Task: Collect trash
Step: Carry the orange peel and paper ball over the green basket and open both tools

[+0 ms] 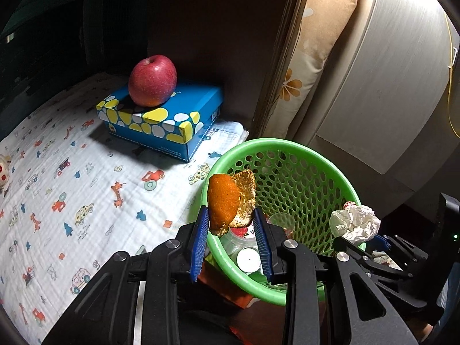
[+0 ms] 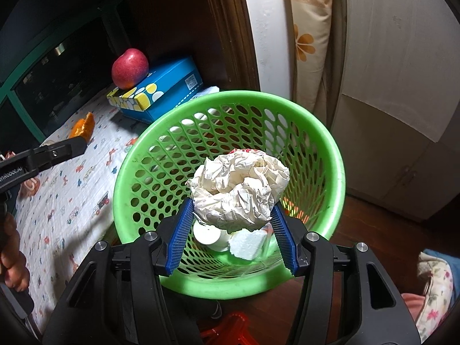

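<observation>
Green plastic, perforated all round: the waste basket [image 2: 230, 106] is the landmark for everything that follows. It stands on a dark wooden floor, hard against a bed spread with a white sheet [image 1: 57, 178] printed with small cars and animals. Inside the basket lie a few white pieces of trash, among them a round lid and a foam-like chunk.

My right hand-held gripper [image 2: 231, 230] hangs over the basket's mouth with a crumpled ball of white paper [image 2: 240, 192] between its blue pads. The pads sit at the ball's lower sides; whether they press on it or have let go I cannot tell.

My left hand-held gripper [image 1: 231, 241] is over the basket's near rim, on the bed side, clenched on a piece of orange peel [image 1: 230, 201] that sticks up between its pads.

Beyond the basket, on the bed, a blue box [image 1: 161, 118] with yellow and white spots carries a red apple [image 1: 152, 80] on its lid. Neither looks like trash.

I judge that the step in hand is the drop: both pieces have been gathered and brought to the basket. Next, the right pads need to part enough for the paper to fall straight in. The left one should move further over the opening before releasing, or the peel may land on the rim or the floor.
</observation>
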`<state>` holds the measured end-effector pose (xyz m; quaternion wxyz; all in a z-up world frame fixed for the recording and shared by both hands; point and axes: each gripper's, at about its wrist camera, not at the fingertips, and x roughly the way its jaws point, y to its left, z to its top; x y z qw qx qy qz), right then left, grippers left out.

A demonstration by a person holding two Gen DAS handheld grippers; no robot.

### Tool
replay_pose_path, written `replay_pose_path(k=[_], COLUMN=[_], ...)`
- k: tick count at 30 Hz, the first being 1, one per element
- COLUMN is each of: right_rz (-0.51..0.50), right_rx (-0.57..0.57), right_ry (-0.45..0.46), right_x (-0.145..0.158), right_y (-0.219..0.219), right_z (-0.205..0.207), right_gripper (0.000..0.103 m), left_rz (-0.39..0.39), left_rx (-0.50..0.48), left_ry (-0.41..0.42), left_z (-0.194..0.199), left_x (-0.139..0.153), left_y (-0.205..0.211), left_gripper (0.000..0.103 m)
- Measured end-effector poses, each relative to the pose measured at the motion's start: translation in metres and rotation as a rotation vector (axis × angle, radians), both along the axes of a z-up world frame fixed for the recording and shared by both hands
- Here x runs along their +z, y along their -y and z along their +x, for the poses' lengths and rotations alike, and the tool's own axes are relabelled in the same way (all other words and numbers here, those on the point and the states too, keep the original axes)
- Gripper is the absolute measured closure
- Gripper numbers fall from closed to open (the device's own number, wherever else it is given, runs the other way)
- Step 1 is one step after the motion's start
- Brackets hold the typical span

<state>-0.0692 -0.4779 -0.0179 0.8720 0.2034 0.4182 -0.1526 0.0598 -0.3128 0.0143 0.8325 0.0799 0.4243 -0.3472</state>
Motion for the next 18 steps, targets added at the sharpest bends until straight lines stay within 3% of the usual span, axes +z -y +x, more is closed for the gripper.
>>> replay_pose_path(k=[18], right_rz=[-0.002], right_rx=[-0.047], right_ry=[0.044], right_x=[0.013], right_y=[0.014], right_z=[-0.024], right_gripper=[0.032], left_rz=[0.053], left_rx=[-0.081], left_ry=[-0.041], left_z=[-0.014], left_x=[-0.024], left_y=[0.041], left_gripper=[0.072])
